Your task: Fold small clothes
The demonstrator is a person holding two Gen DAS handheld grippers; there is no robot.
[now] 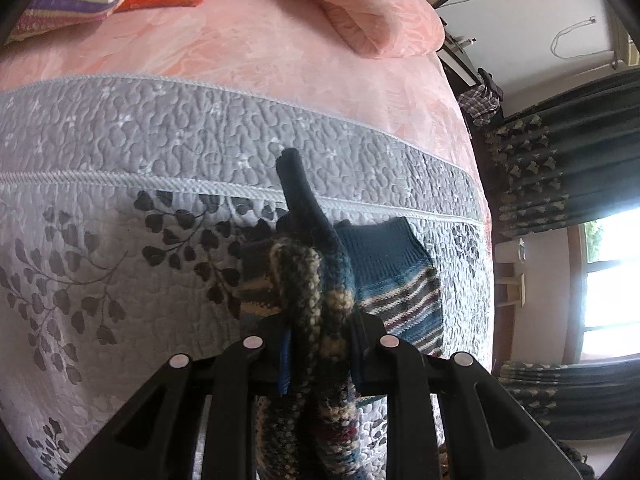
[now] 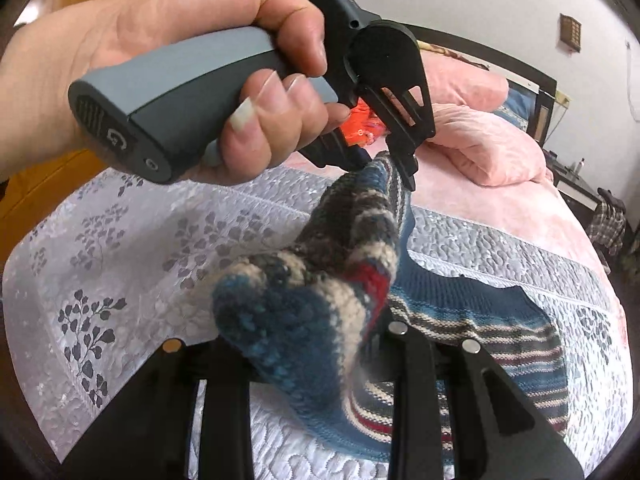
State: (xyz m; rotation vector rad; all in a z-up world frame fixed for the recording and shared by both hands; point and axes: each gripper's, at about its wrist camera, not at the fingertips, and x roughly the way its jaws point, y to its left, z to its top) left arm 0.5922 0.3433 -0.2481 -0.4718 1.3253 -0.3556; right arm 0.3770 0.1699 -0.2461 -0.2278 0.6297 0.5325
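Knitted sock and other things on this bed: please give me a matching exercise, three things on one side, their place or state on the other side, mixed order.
1. striped knitted sock
2. pink blanket
3. grey quilted cover

a. spread flat on the bed
b. lifted, pinched by both grippers
c. rolled up at the far end of the bed

Pairs: 1-b, 2-c, 3-a

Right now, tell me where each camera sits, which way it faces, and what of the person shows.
Left wrist: on the left gripper, facing across the grey quilt toward pink pillows; only its own fingers show, clamped on the knitted sock.
Right wrist: on the right gripper, facing the hand holding the left gripper, the sock bunched between.
Shared: the held sock, the striped sock on the quilt.
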